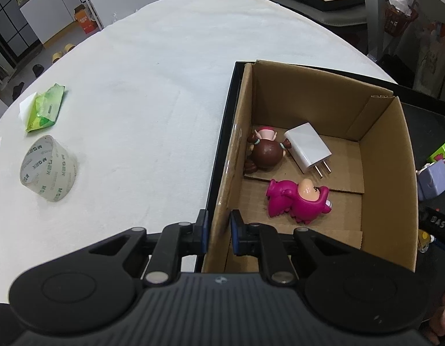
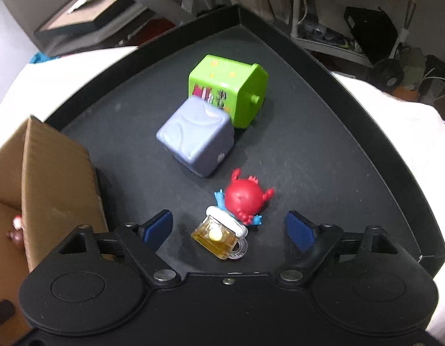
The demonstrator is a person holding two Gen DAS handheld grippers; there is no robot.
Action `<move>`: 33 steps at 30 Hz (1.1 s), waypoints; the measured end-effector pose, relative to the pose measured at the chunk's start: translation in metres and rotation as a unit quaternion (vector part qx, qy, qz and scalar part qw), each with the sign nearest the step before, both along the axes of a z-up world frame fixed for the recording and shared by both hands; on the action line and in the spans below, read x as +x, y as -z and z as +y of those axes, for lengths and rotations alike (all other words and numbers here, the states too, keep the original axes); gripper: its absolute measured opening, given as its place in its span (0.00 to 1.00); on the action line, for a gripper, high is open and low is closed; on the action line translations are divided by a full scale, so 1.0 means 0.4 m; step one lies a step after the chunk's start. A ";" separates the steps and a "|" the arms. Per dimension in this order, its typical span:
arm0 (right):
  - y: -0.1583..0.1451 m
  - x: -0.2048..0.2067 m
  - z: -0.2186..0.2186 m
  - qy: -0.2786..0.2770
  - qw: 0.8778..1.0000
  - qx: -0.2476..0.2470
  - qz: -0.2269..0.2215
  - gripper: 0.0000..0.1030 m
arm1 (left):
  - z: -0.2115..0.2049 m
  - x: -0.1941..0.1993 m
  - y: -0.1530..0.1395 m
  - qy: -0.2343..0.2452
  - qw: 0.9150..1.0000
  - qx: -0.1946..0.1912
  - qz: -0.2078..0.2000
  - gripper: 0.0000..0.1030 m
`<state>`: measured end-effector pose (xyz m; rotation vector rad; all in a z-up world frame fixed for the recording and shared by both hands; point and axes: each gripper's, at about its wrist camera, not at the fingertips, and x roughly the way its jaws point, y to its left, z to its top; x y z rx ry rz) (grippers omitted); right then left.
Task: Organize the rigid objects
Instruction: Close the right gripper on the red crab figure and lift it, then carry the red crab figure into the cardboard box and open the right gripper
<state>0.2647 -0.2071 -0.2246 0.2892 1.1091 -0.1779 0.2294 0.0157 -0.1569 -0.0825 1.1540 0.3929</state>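
Hard plastic red figure (image 2: 247, 200), light, slippery, lies between the open right gripper (image 2: 228, 227); grip its round body. Left gripper (image 1: 219, 232) clamps the cardboard box (image 1: 390, 155) wall.

You see a matt corrugated cardboard box (image 1: 384, 155), glossy plastic figurines (image 1: 297, 201), smooth matt black tray (image 2: 323, 144), and nappy white cloth on the table (image 1: 153, 92).

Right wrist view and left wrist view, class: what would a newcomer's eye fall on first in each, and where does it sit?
In the right wrist view, the red crab-like figure with its amber mug lies on the black tray, between the open fingers of the right hand-held gripper; a lime-green cube and a grey-blue cube stand behind. In the left wrist view, the left hand-held gripper pinches the cardboard box wall, with a magenta figure inside.
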 end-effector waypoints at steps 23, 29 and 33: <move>-0.138 -0.035 -0.001 -0.043 0.989 0.032 -0.137 0.36 | 0.023 -0.014 -0.003 0.013 1.000 -0.025 -0.006 0.14; -0.181 -0.040 0.026 -0.066 0.983 0.045 -0.167 0.36 | 0.034 -0.025 -0.011 0.022 0.999 -0.045 -0.012 0.14; -0.212 -0.051 0.055 -0.088 0.976 0.046 -0.191 0.36 | 0.043 -0.034 -0.016 0.028 0.998 -0.059 -0.017 0.14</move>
